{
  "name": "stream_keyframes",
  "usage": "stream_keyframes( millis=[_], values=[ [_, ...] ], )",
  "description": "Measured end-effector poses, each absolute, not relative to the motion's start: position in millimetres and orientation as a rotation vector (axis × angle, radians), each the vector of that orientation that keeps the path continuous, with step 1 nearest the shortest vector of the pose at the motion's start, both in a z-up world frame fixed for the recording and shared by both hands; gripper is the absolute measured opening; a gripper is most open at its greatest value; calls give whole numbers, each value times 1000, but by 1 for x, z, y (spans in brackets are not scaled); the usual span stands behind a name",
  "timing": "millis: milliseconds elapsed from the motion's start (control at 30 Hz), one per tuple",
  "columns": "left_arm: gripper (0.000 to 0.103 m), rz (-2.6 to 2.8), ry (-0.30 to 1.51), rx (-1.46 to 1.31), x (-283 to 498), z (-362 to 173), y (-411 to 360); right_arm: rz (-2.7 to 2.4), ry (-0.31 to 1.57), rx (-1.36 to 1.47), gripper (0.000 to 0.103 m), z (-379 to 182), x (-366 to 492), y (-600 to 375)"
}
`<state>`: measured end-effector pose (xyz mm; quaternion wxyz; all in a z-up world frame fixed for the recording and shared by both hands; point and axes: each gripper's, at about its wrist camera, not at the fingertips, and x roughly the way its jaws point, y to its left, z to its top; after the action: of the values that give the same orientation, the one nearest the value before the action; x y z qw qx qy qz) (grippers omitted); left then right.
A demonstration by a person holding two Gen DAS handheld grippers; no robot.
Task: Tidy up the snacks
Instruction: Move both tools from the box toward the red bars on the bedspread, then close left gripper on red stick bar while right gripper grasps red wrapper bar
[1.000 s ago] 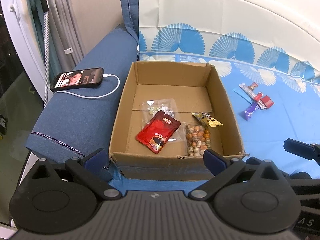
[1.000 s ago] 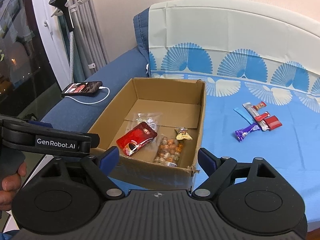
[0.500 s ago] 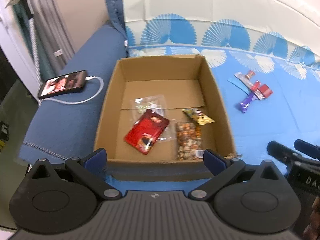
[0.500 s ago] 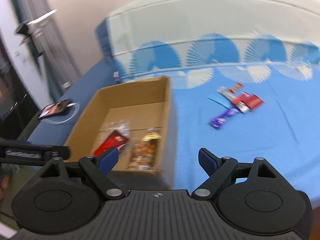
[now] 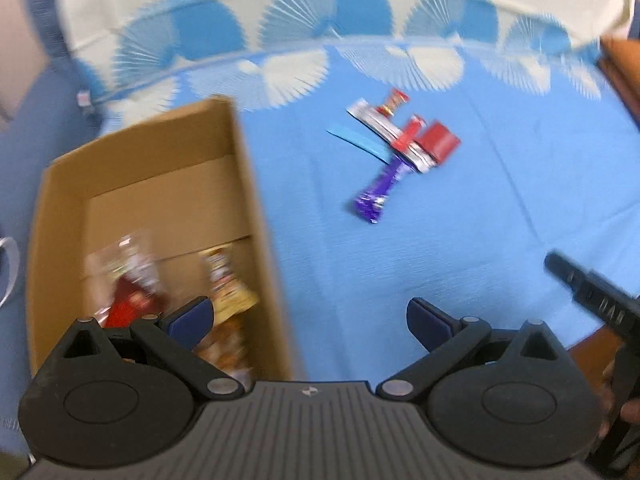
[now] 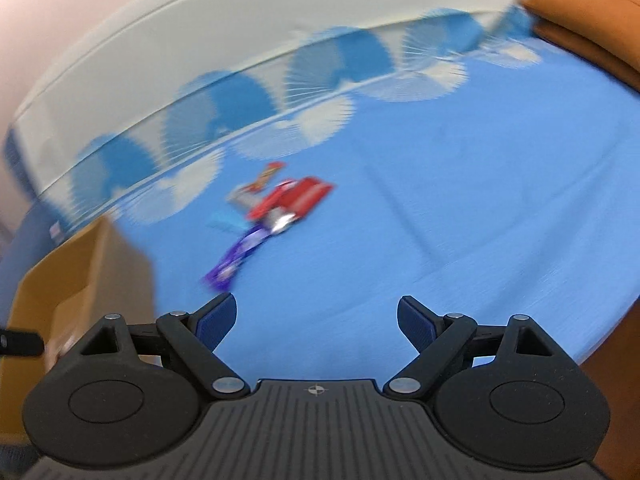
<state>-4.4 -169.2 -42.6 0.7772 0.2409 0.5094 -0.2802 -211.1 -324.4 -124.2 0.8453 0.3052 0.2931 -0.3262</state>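
A cardboard box [image 5: 244,184] stands at the left on the blue cloth and holds several snack packets [image 5: 224,280], blurred. A small pile of loose snacks lies on the cloth to its right: a purple bar [image 5: 380,192], a red packet [image 5: 438,144] and silver and blue sticks. My left gripper [image 5: 308,316] is open and empty over the box's right wall. My right gripper [image 6: 316,316] is open and empty, short of the purple bar [image 6: 236,256] and red packet [image 6: 304,196]. The box's corner [image 6: 88,272] shows at the left of the right wrist view.
The cloth [image 6: 460,208] has a white band with blue fan shapes at the back. An orange-brown cushion [image 6: 588,12] lies at the far right. The right gripper's black body [image 5: 596,304] shows at the right of the left wrist view.
Both grippers have swung to the right, away from the box and toward the loose snack pile. The phone has left the view. Both stay open and empty.
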Motion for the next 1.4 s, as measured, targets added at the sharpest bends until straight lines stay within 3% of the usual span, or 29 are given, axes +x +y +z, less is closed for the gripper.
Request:
stream_keyframes(
  millis=[267, 633, 667, 967, 1067, 1267, 1400],
  values=[
    [103, -567, 1192, 619, 67, -115, -274, -701, 617, 619, 90, -164, -140, -420],
    [103, -429, 1111, 542, 161, -116, -325, -640, 778, 539, 91, -240, 3, -477],
    [103, -435, 1117, 544, 162, -118, -327, -656, 758, 475, 96, -244, 7, -471],
    [103, -622, 1092, 646, 140, -149, -407, -875, 676, 355, 95, -255, -54, -482],
    [103, -696, 1105, 696, 134, -169, -437, -851, 668, 344, 98, -257, -54, -488],
    [94, -694, 1099, 810, 136, -206, -466, -722, 636, 316, 99, -258, -36, -475],
    [78, -709, 1154, 814, 147, -222, -471, -740, 655, 221, 103, -267, -20, -468]
  ],
)
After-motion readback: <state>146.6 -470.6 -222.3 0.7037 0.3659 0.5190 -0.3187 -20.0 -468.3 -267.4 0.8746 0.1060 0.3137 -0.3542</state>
